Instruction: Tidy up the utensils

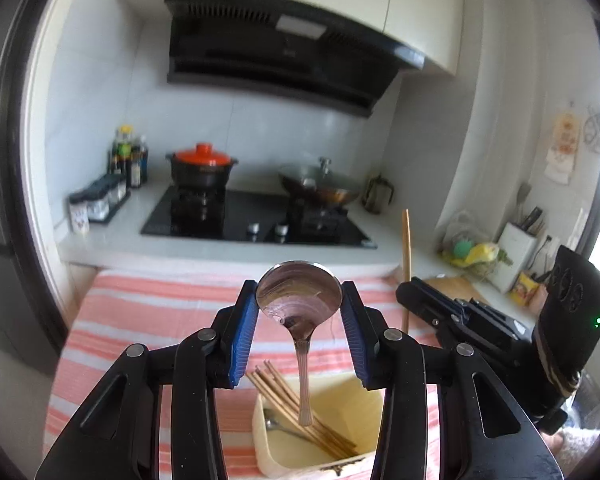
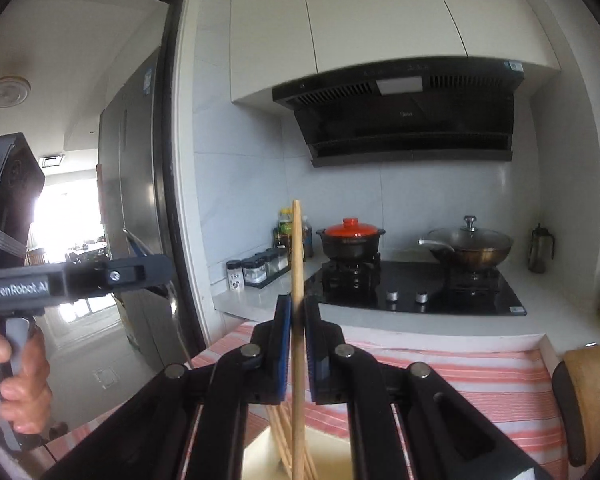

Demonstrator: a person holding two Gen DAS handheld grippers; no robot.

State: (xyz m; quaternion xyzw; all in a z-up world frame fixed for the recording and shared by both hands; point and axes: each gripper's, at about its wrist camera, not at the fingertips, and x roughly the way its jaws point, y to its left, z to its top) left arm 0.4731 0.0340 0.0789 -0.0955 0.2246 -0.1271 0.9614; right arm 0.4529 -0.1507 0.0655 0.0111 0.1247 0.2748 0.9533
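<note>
The left gripper (image 1: 299,300) grips the bowl of a shiny round-bowled metal spoon (image 1: 300,296) between its blue ribbed pads, jaws partly apart to the bowl's width; the spoon's handle hangs down toward six o'clock, above a cream rectangular utensil box (image 1: 364,404); in that box lie a bundle of brown wooden chopsticks (image 1: 296,408) and a second small metal spoon (image 1: 280,428) at its seven o'clock corner; the box rests on a pink-and-white striped cloth (image 1: 148,312); the right gripper (image 2: 296,344) is clamped tight on a single upright light wooden chopstick (image 2: 297,264), tip toward twelve o'clock, lower end over the box; a person's hand (image 2: 12,380) holds the left gripper's handle at nine o'clock in the right wrist view
</note>
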